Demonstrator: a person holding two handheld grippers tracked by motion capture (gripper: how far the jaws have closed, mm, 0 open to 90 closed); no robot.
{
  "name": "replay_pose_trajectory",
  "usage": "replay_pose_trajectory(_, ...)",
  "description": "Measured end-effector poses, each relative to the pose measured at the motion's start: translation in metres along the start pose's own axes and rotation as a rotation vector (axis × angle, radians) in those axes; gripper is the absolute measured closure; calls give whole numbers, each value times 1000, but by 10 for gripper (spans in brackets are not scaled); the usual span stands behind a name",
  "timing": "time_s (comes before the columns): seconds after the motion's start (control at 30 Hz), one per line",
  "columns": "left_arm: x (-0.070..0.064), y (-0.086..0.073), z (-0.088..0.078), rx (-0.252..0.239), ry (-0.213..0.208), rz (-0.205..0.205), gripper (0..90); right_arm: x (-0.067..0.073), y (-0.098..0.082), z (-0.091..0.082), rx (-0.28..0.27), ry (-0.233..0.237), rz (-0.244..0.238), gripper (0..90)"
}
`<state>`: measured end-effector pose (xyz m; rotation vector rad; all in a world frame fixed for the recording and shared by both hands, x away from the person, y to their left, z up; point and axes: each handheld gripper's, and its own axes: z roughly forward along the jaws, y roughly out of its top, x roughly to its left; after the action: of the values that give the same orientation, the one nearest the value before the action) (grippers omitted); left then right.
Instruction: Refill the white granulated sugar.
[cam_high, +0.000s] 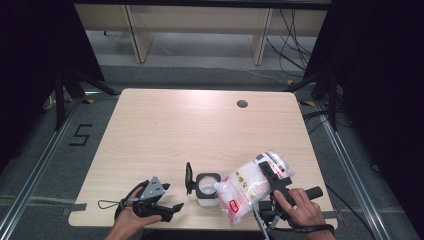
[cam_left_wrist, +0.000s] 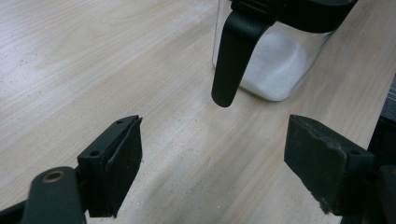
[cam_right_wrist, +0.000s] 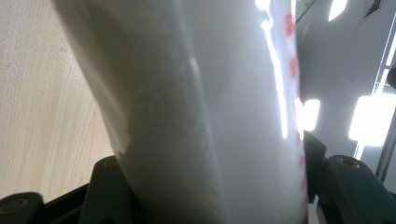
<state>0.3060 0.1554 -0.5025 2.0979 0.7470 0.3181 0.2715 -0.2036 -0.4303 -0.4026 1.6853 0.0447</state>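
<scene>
The right gripper (cam_high: 272, 182) clamps a clear plastic bag of white powder (cam_high: 247, 187), tilted, apparently over a black-lidded glass jar (cam_high: 206, 189). The left gripper (cam_left_wrist: 212, 158) gapes empty nearby on the pale wooden table (cam_high: 200, 130).

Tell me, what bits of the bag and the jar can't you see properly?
- Print on the clear plastic bag of white grains: too small in the high view; too close and glare-washed in the right gripper view.
- Top of the glass jar with black flip lid: cut off by the left gripper view's upper edge.
- Right gripper's jaw pads: hidden behind the bag.
</scene>
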Motion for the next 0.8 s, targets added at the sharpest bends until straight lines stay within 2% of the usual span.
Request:
replay_pose_trajectory(0.13, -1, 0, 0, -7, 6, -11, 188, 0, 0, 0, -3, 0, 6, 435)
replay_pose_trajectory(0.17, -1, 0, 1, -10, 3, -12, 188, 0, 0, 1, -7, 4, -11, 434)
replay_pose_trajectory(0.2, 0, 0, 0, -8, 3, -9, 188, 5, 0, -1, 20, 13, 61, 434)
replay_pose_trajectory(0.23, -1, 0, 1, -10, 3, -12, 188, 1, 0, 0, 2, 8, 9, 435)
replay_pose_trajectory(0.27, -1, 0, 1, -10, 3, -13, 188, 2, -1, 0, -1, 10, 23, 435)
replay_pose_trajectory(0.33, 0, 0, 1, -7, 4, -11, 188, 1, -1, 0, -3, 4, 10, 435)
replay_pose_trajectory(0.37, 0, 0, 0, 1, 5, 0, 188, 2, 0, -1, 22, 21, 18, 434)
replay_pose_trajectory(0.4, 0, 0, 0, -8, 4, -9, 188, 3, 0, -1, 27, 24, 31, 435)
replay_pose_trajectory(0.43, -1, 0, 1, -10, 4, -12, 188, 2, -1, 0, 0, 8, 12, 435)
replay_pose_trajectory(0.47, -1, 0, 1, -10, 4, -12, 188, 2, -1, 0, 0, 8, 12, 435)
replay_pose_trajectory(0.5, 0, 0, 0, 1, 5, 0, 188, 3, 0, -1, 20, 21, 35, 435)
replay_pose_trajectory(0.53, 0, 0, 0, 1, 4, 2, 188, 2, -1, 0, 0, 11, 13, 435)
replay_pose_trajectory(0.57, -1, 0, 0, -8, 6, -11, 188, 2, -1, 0, 0, 11, 13, 435)
replay_pose_trajectory(0.67, 0, 0, 1, -7, 4, -9, 188, 0, 0, -1, 21, 25, -1, 435)
replay_pose_trajectory(0.7, -1, 0, 1, -11, 3, -13, 188, -2, 0, 0, 8, 19, -32, 435)
replay_pose_trajectory(0.77, -1, 0, 1, -10, 4, -12, 188, -2, -1, 0, 10, 22, -30, 435)
replay_pose_trajectory(0.8, -1, 0, 1, -10, 4, -11, 188, 0, -1, -1, 17, 23, 8, 435)
